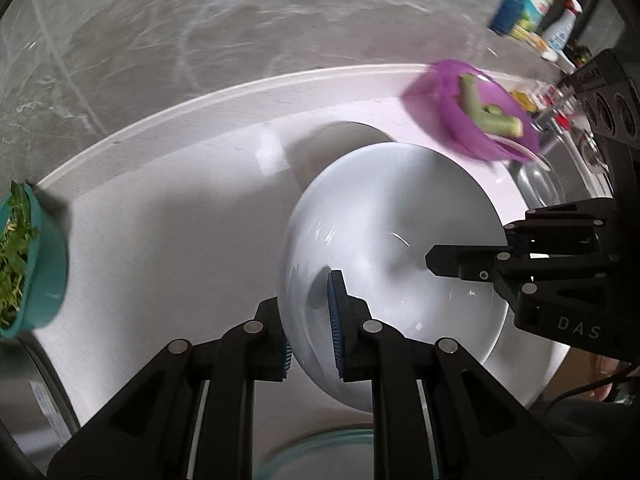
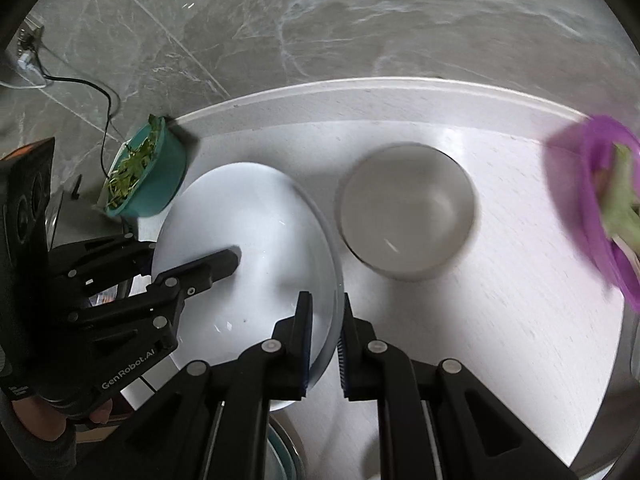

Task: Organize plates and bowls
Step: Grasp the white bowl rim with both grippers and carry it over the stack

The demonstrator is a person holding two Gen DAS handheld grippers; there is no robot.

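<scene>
Left wrist view first: we see the left gripper (image 1: 313, 322) clenched on the white plate (image 1: 384, 248), its fingers astride the rim at the plate's seven o'clock edge, one blue pad (image 1: 335, 320) on the inner face and the other behind the rim; the plate spreads away from the fingers toward one o'clock, tilted, above the white counter (image 1: 160, 248); the right gripper (image 1: 472, 268) enters from three o'clock with one finger lying over the plate's inner face, its second finger hidden, so we cannot tell from here alone how it is set; beyond the plate, at twelve o'clock, the rim of a grey bowl (image 1: 340, 136) shows partly; a purple bowl (image 1: 472, 112) with green pieces sits at two o'clock and a teal bowl (image 1: 36, 260) of greens at nine o'clock.

Right wrist view next: the right gripper (image 2: 326, 340) straddles the plate's (image 2: 248, 248) five o'clock rim, fingers close on either side and apparently clamped; the left gripper (image 2: 192, 272) holds the opposite edge at eight o'clock; the grey bowl (image 2: 408, 208) stands empty just beside the plate, toward two o'clock; the teal bowl (image 2: 148, 176) lies at eleven o'clock, the purple bowl (image 2: 600, 208) at three o'clock, blurred.

We judge the plate is carried by both grippers together, and that the right one is the nearer to the grey bowl.
</scene>
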